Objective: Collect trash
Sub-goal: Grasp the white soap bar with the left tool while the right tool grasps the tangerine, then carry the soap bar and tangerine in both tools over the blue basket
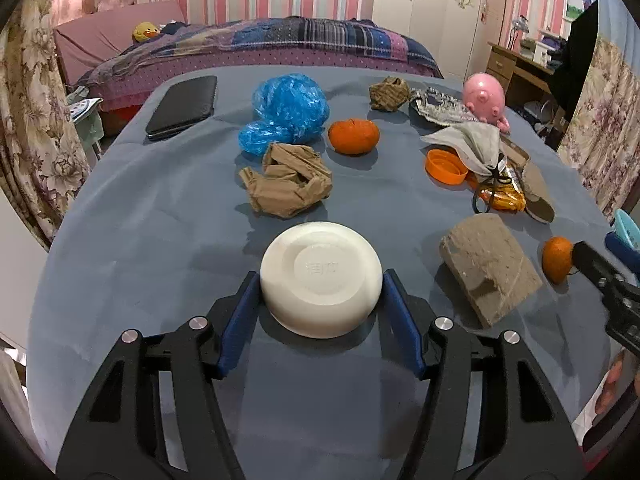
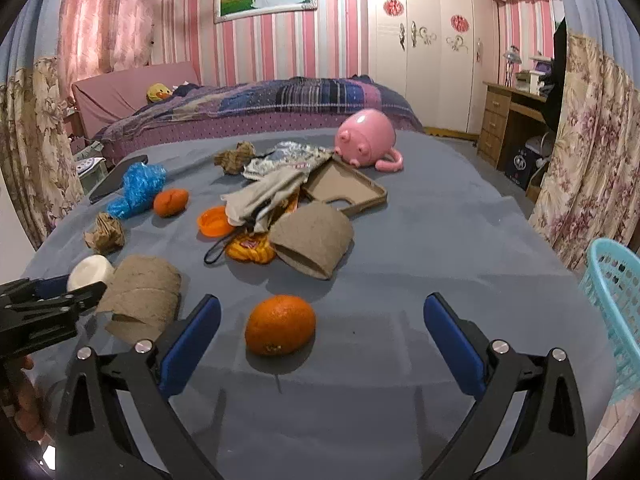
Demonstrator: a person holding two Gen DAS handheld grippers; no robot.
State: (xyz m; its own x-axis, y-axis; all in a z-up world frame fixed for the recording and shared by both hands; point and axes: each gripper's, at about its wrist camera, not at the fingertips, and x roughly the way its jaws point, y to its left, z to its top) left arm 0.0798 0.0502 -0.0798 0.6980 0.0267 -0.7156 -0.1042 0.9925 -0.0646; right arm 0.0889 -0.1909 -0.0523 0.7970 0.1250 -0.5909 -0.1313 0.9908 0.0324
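My left gripper (image 1: 320,280) has its blue pads against both sides of a white upturned bowl (image 1: 320,278) on the blue-grey tablecloth (image 1: 160,240); the bowl rests on the table. Beyond it lie crumpled brown paper (image 1: 286,184), a blue plastic bag (image 1: 286,110), an orange (image 1: 354,136) and a flattened cardboard roll (image 1: 490,268). My right gripper (image 2: 322,320) is open and empty, with an orange (image 2: 280,325) between its fingers, untouched. The left gripper (image 2: 52,300) and bowl (image 2: 90,272) show at left in the right wrist view.
A turquoise basket (image 2: 614,300) stands at the table's right edge. A pile of cloth (image 2: 264,194), an orange lid (image 2: 214,220), a snack wrapper (image 2: 250,250), a phone case (image 2: 344,190), another cardboard roll (image 2: 314,244), a pink pig toy (image 2: 366,138) and a black tablet (image 1: 184,106) lie about.
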